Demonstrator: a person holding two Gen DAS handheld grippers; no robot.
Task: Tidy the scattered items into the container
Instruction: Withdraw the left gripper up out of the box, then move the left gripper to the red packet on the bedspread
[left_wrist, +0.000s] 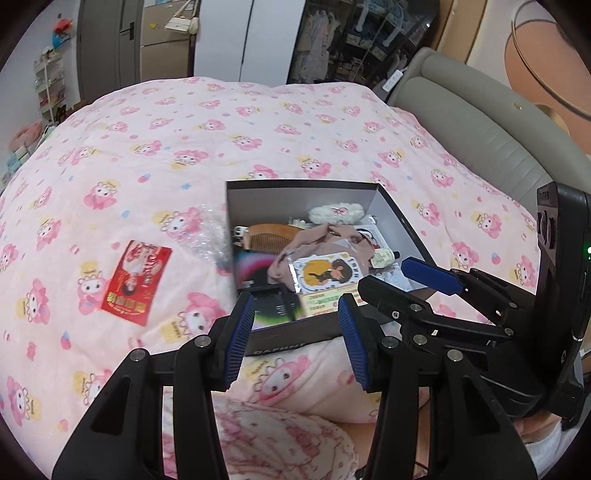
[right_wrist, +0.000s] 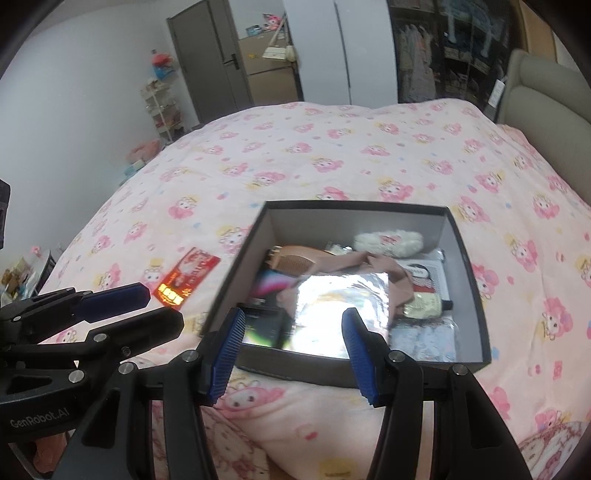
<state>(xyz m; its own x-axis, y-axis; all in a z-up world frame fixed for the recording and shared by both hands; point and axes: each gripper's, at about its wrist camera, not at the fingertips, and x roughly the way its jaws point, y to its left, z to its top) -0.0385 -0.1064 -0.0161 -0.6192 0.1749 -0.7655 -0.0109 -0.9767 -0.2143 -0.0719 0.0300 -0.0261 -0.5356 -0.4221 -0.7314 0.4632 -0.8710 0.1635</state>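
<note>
Spreading across both views, the bed (right_wrist: 332, 155) is covered by a pink cartoon-print quilt, and on it a dark shoebox (right_wrist: 469, 258) is set as the container, its lid off. Most of the clutter is already gathered inside: a beige cloth (left_wrist: 306, 240) is heaped over the middle, a shiny foil-backed card packet (right_wrist: 343, 306) lies on top near the front wall, a wooden comb (left_wrist: 269, 234) is tucked toward the left wall, a white fluffy item (right_wrist: 388, 238) rests against the far wall, and a small yellowish bottle (right_wrist: 424, 308) lies near the right wall.

Outside the box, two things are seen on the quilt to its left: a red printed packet (left_wrist: 135, 280), well apart from the box, and a crumpled clear plastic wrapper (left_wrist: 208, 240), just beside the left wall, blurred in the left wrist view and not made out in the other.

The left gripper (left_wrist: 297, 332) is held wide and empty over the near edge of the box; the right gripper (right_wrist: 293, 345) is likewise held wide, nothing between its fingers, above the front wall.

The tidying is judged largely done, with the red packet and the wrapper left to be collected.
</note>
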